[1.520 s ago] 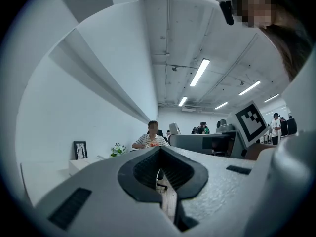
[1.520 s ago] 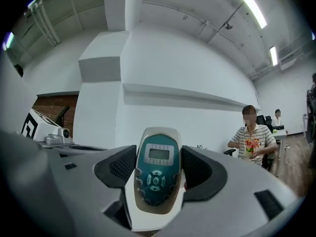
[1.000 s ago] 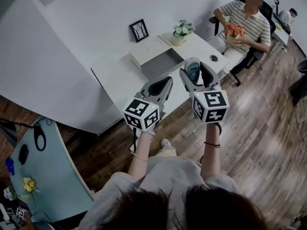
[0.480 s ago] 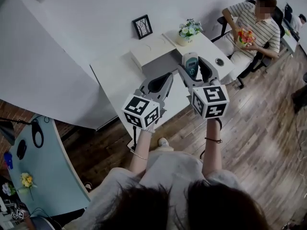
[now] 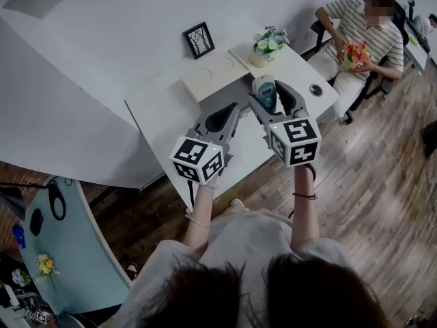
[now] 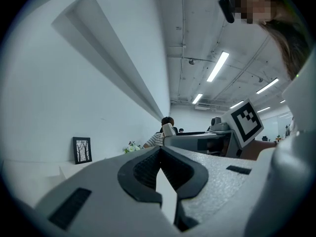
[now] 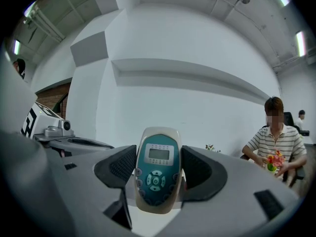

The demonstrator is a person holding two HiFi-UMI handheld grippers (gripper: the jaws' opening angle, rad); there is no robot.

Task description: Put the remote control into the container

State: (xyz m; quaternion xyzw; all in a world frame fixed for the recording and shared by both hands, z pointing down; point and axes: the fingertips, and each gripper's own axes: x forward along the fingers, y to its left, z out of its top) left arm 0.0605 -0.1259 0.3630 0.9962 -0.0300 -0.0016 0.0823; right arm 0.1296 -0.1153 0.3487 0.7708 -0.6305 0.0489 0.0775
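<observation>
A cream and teal remote control with a small screen stands upright between the pads of my right gripper, which is shut on it. In the head view the remote control and right gripper are held above the white table, just in front of a shallow white container. My left gripper hovers beside it to the left. Seen from the left gripper view, the left gripper has its tips together and nothing in them.
A framed picture and a pot of flowers stand at the table's back edge, with a small round object at its right end. A person in a striped shirt sits beyond. A light blue table is at lower left.
Both grippers have drifted slightly left and further over the table. The remote stays gripped in the right gripper and the left stays shut.
</observation>
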